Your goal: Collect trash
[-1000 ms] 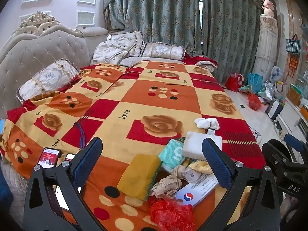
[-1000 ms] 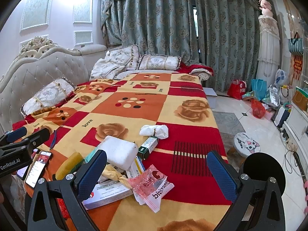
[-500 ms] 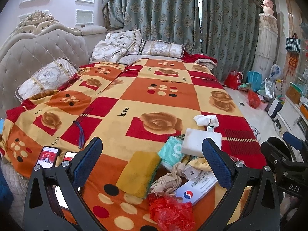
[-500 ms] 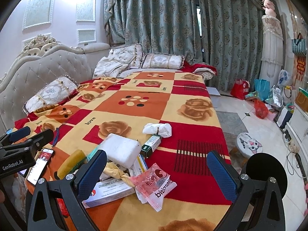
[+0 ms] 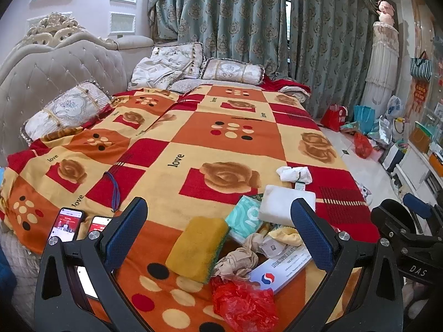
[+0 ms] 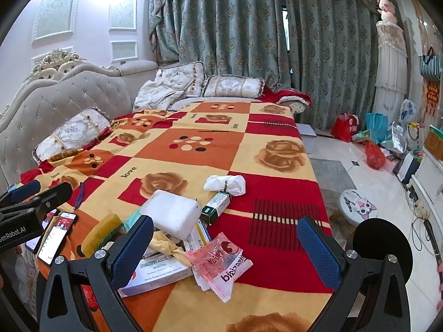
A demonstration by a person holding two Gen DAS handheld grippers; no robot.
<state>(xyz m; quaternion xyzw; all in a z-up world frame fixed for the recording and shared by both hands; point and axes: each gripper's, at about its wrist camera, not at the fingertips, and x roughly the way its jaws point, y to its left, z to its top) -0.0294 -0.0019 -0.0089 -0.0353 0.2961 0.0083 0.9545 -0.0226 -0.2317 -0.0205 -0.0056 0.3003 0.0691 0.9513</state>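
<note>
A pile of trash lies at the near end of the bed: a yellow sponge (image 5: pixel 198 247), a white foam block (image 5: pixel 286 206), a teal tissue pack (image 5: pixel 245 218), crumpled brown paper (image 5: pixel 238 260), a red plastic bag (image 5: pixel 245 303), a white medicine box (image 6: pixel 157 274), a pink snack wrapper (image 6: pixel 221 262), a green box (image 6: pixel 216 207) and a crumpled white tissue (image 6: pixel 225 184). My left gripper (image 5: pixel 218 232) is open above the sponge and brown paper. My right gripper (image 6: pixel 225 249) is open above the pink wrapper. Both are empty.
Two phones (image 5: pixel 66 222) lie at the bed's left edge beside a blue cord (image 5: pixel 113 191). Pillows (image 5: pixel 66 109) lean on the headboard. Bags (image 6: pixel 373 155) and a cat stool (image 6: pixel 357 206) stand on the floor to the right.
Both grippers have drifted slightly; the view has shifted a little. Both stay open and nothing was picked up.
</note>
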